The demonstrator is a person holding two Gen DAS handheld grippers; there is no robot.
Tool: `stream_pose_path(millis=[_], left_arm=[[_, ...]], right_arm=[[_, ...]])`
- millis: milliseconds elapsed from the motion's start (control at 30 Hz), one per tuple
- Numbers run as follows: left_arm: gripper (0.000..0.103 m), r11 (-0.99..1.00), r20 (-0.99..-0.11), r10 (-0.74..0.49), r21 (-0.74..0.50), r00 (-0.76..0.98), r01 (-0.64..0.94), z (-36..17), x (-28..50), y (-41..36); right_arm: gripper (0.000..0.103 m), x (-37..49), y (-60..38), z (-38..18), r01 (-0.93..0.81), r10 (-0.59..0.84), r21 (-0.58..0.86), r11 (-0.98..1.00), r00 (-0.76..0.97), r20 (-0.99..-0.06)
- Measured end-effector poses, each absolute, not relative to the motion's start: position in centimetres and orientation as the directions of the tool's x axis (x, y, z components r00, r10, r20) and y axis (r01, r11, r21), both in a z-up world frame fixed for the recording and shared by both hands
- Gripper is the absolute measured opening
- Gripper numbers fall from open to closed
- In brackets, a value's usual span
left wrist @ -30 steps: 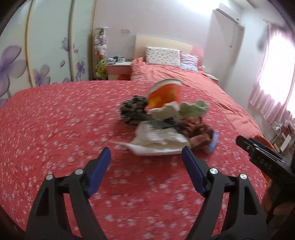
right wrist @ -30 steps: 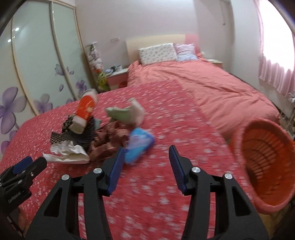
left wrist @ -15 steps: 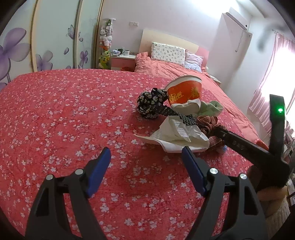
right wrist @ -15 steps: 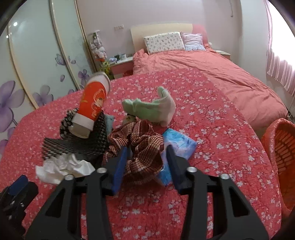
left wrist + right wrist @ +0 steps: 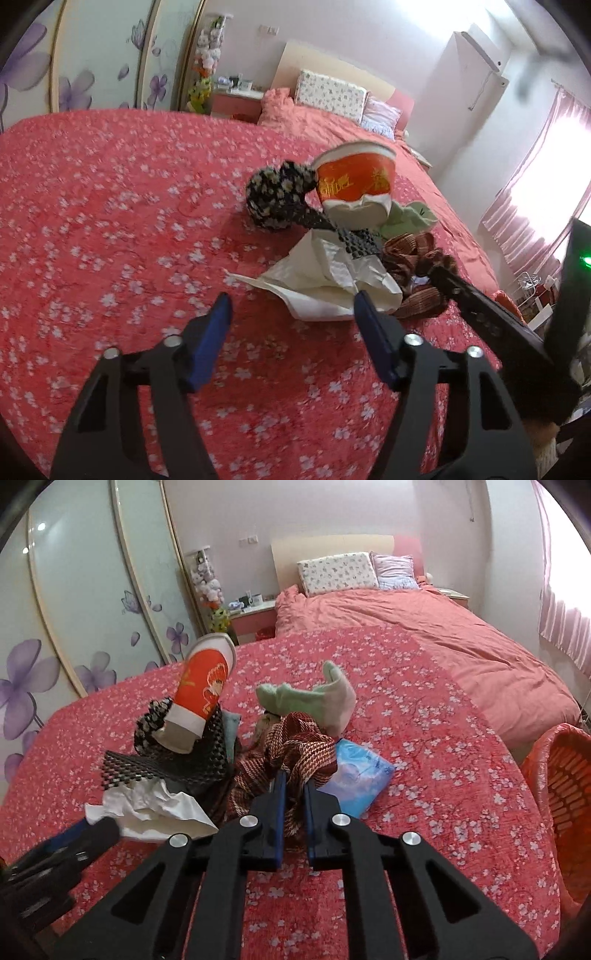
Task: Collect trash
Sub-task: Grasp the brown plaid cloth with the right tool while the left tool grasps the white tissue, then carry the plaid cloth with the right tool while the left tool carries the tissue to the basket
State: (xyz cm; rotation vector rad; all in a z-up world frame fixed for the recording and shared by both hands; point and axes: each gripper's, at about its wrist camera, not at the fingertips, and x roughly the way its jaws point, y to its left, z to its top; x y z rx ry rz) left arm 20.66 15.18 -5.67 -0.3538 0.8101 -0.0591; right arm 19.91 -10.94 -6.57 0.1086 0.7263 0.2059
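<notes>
A heap of trash lies on the red floral bedspread (image 5: 110, 229). It holds an orange paper cup (image 5: 354, 179) tipped on its side, a crumpled white tissue (image 5: 325, 280), a black mesh sheet (image 5: 166, 764), a black flowered cloth (image 5: 277, 195), a green sock (image 5: 314, 698), a blue packet (image 5: 358, 779) and a brown-red woven cloth (image 5: 295, 753). My right gripper (image 5: 293, 790) is shut on the woven cloth at the heap's near edge. My left gripper (image 5: 291, 314) is open just in front of the tissue, its right finger touching it.
An orange plastic basket (image 5: 561, 805) stands off the bed's right edge. Beyond the bedspread are the pink bed with pillows (image 5: 336, 572), a nightstand (image 5: 251, 616) and flowered wardrobe doors (image 5: 92, 602) on the left.
My right gripper moved forward into the heap and closed on the woven cloth. My left gripper came closer to the tissue and stayed open.
</notes>
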Motion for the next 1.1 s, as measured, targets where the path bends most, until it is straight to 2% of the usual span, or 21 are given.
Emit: stream_pose_path(millis=[67, 200, 300, 367, 467, 867, 1100], left_arm=[[0.055, 0.932, -0.709, -0.203, -0.351, 0.675, -0.089, -6.2, 21.4, 15.1], [0.05, 0.918, -0.716, -0.23, -0.384, 0.66, -0.096, -6.8, 22.6, 14.7], [0.041, 0.917, -0.724, -0.239, -0.388, 0.647, -0.095, -7.3, 23.2, 14.5], [0.026, 0.913, -0.727, -0.253, -0.398, 0.638, -0.091, -7.7, 23.4, 14.4], [0.019, 0.904, -0.716, -0.27, -0.419, 0.643, -0.088, -7.8, 22.9, 14.8], [0.01, 0.934, -0.674, -0.195, -0.35, 0.712, -0.076, -4.6, 18.6, 16.7], [0.008, 0.943, -0.652, -0.14, -0.317, 0.745, -0.1, -2.7, 16.6, 18.2]], right_arm=[[0.009, 19.6, -11.4, -6.2, -0.15, 0.22, 0.163, 0.975, 0.738, -0.638], [0.009, 19.0, -11.6, -5.9, -0.152, 0.215, 0.153, 0.976, 0.746, -0.63], [0.009, 18.6, -11.9, -5.6, -0.152, 0.21, 0.145, 0.978, 0.753, -0.624], [0.009, 18.4, -12.0, -5.4, -0.152, 0.207, 0.141, 0.978, 0.758, -0.619], [0.009, 18.0, -12.3, -5.1, -0.152, 0.208, 0.143, 0.978, 0.765, -0.61], [0.009, 15.6, -14.6, -3.8, -0.136, 0.191, 0.139, 0.981, 0.801, -0.568], [0.009, 14.2, -15.8, -3.4, -0.13, 0.183, 0.135, 0.982, 0.814, -0.552]])
